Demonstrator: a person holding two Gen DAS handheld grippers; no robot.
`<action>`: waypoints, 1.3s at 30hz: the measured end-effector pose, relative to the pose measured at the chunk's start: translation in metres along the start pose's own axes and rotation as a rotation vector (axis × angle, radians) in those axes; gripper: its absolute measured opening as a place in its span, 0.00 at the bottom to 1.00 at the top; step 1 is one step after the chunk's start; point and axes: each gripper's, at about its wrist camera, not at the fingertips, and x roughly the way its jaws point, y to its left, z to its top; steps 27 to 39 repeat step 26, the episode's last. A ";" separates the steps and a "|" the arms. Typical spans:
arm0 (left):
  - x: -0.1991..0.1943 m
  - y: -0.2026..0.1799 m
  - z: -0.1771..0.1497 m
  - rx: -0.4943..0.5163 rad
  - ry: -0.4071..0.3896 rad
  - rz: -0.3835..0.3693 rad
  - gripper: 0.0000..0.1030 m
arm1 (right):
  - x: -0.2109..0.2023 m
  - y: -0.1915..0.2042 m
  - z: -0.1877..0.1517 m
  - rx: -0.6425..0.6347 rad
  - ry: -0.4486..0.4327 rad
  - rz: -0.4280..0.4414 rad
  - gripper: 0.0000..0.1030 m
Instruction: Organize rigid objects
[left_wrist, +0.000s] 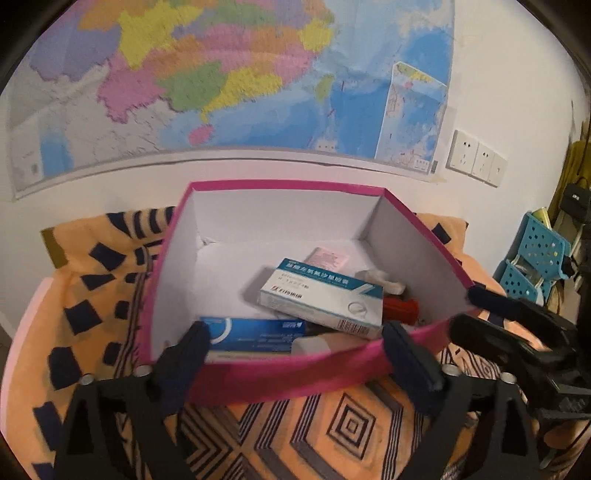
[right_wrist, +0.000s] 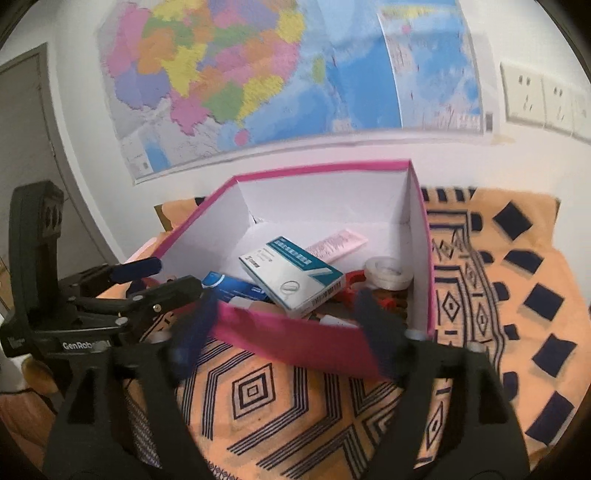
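A pink box (left_wrist: 280, 373) with white inner walls stands on an orange patterned cloth (left_wrist: 332, 435); it also shows in the right wrist view (right_wrist: 295, 343). Inside lie a white-and-teal medicine carton (left_wrist: 325, 295) (right_wrist: 295, 277), a blue carton (left_wrist: 255, 334) (right_wrist: 236, 288), a pink sachet (left_wrist: 327, 258) (right_wrist: 336, 243), a white tape roll (right_wrist: 388, 271) and a red item (left_wrist: 400, 308). My left gripper (left_wrist: 295, 343) is open and empty at the box's near wall. My right gripper (right_wrist: 284, 317) is open and empty at the near wall too.
A coloured map (left_wrist: 221, 74) hangs on the white wall behind, with wall sockets (left_wrist: 476, 157) to its right. A blue perforated rack (left_wrist: 535, 258) stands far right. A grey door (right_wrist: 29, 147) is at the left. The cloth-covered surface extends on both sides of the box.
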 end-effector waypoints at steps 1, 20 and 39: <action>-0.006 -0.001 -0.004 0.000 -0.017 0.016 1.00 | -0.004 0.004 -0.003 -0.014 -0.016 -0.010 0.93; -0.035 0.012 -0.065 -0.041 0.002 0.195 1.00 | -0.031 0.034 -0.059 -0.035 -0.052 -0.133 1.00; -0.038 0.006 -0.070 -0.012 -0.010 0.236 1.00 | -0.029 0.038 -0.062 -0.034 -0.047 -0.132 1.00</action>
